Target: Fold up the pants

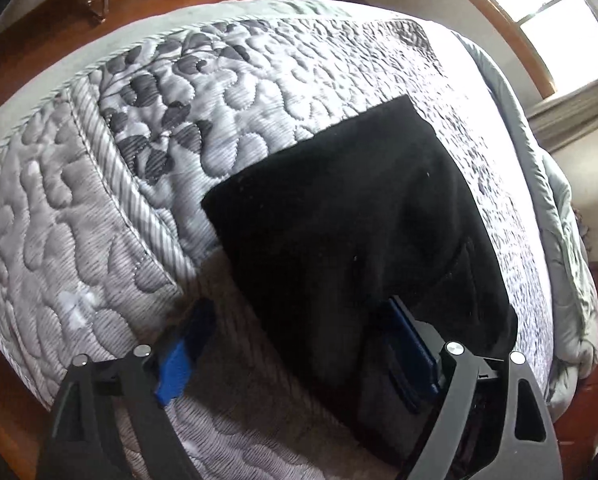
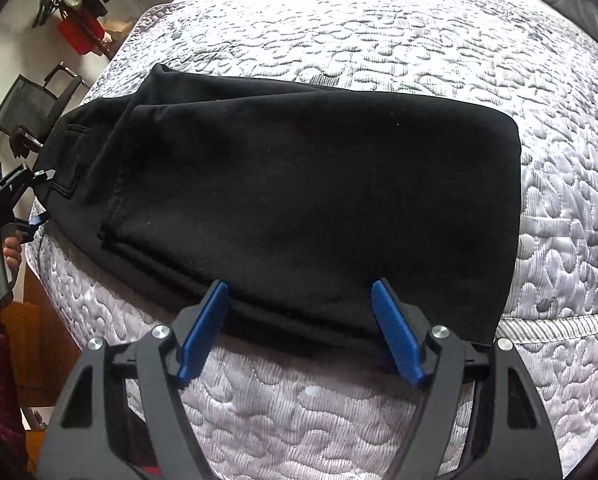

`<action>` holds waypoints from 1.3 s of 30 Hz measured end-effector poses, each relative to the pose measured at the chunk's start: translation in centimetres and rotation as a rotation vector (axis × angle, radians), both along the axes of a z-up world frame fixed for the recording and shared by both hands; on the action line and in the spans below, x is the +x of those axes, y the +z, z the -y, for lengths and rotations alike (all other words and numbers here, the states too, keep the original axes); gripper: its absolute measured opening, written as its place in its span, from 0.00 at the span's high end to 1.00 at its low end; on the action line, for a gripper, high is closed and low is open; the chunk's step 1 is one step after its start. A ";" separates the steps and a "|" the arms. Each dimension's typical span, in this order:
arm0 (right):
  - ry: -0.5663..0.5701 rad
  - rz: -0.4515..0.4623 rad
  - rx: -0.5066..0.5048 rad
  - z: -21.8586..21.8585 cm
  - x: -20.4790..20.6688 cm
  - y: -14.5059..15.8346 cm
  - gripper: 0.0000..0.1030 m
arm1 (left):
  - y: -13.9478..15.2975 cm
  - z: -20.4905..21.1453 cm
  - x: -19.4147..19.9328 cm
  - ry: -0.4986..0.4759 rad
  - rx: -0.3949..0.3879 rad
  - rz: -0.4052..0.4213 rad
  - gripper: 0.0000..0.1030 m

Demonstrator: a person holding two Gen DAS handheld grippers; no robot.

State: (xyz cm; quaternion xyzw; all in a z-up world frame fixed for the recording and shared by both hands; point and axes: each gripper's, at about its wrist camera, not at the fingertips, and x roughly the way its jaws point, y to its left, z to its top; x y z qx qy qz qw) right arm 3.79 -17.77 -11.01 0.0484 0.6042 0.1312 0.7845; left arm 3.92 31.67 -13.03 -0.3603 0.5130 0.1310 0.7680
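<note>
Black pants lie folded flat on a grey quilted mattress, with the waist end and pocket at the left near the bed's edge. They also show in the left wrist view. My right gripper is open, its blue fingers just at the near folded edge of the pants, holding nothing. My left gripper is open at the pants' waist end, one blue finger on bare mattress and the other against the cloth. It also shows at the far left of the right wrist view.
The mattress edge drops to a wooden floor. A grey blanket is bunched along the far side. A black chair and red items stand beyond the bed. A window is at the upper right.
</note>
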 end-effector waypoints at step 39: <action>-0.092 0.027 0.121 3.8 -1.9 1.7 0.28 | 11.4 25.2 -4.4 -0.669 0.520 0.434 0.89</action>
